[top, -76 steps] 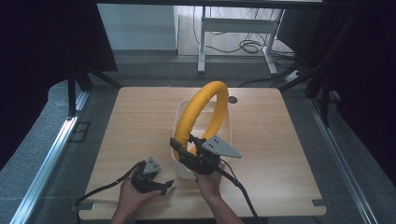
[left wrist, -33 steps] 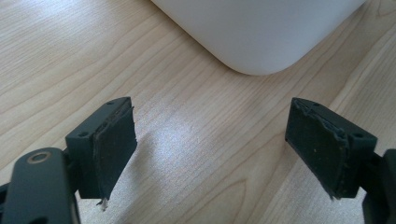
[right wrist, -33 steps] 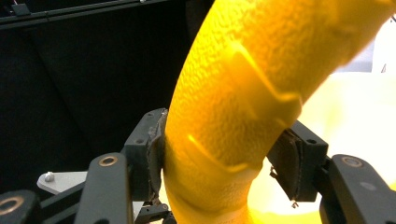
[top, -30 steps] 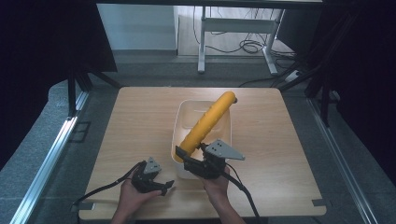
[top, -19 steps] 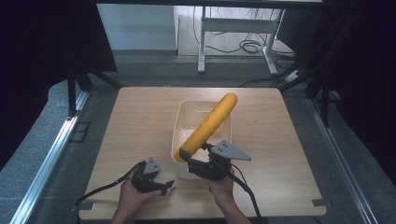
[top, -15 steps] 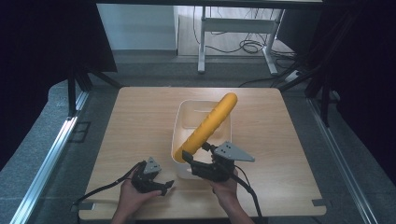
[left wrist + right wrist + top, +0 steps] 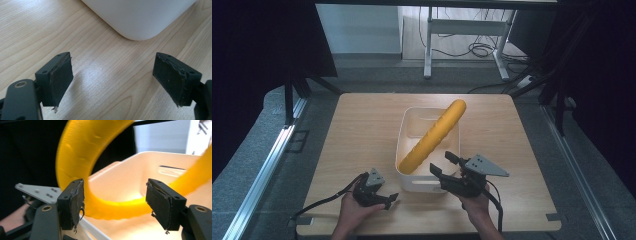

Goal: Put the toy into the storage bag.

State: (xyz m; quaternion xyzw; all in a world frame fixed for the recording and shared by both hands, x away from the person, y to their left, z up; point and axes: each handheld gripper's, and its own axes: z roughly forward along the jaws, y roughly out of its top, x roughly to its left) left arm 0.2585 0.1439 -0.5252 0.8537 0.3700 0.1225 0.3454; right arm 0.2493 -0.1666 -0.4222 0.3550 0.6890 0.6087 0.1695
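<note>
The wooden table (image 7: 362, 130) is carrying everything, and the white bin (image 7: 409, 127) near its middle is serving as the landmark here. The bin is sitting upright, open at the top, with a slot handle showing in its far wall.

A long yellow foam tube (image 7: 434, 135) is lying slantwise in the bin: its lower end is resting inside at the near left corner, while its upper end is sticking out over the far right rim. In the right gripper view the tube (image 7: 82, 152) is looking blurred and curved, arching above the bin's near rim and dipping down into it.

The right gripper (image 7: 447, 167) is hovering just at the bin's near right corner, held in the person's right hand (image 7: 474, 205), with a grey three-cornered plate on top. Its jaws are standing wide apart and are gripping nothing; seen in its own view (image 7: 120, 205), the tube is passing between and beyond the pads without either pad touching it.

The left gripper (image 7: 387, 199) is resting low on the table just near of the bin's near left corner, held in the person's left hand (image 7: 352, 212). Its jaws are also spread wide and empty; in its own view (image 7: 117, 80) bare wood is lying between them, and the bin's rounded corner (image 7: 140, 17) is sitting just ahead, apart from the pads.
</note>
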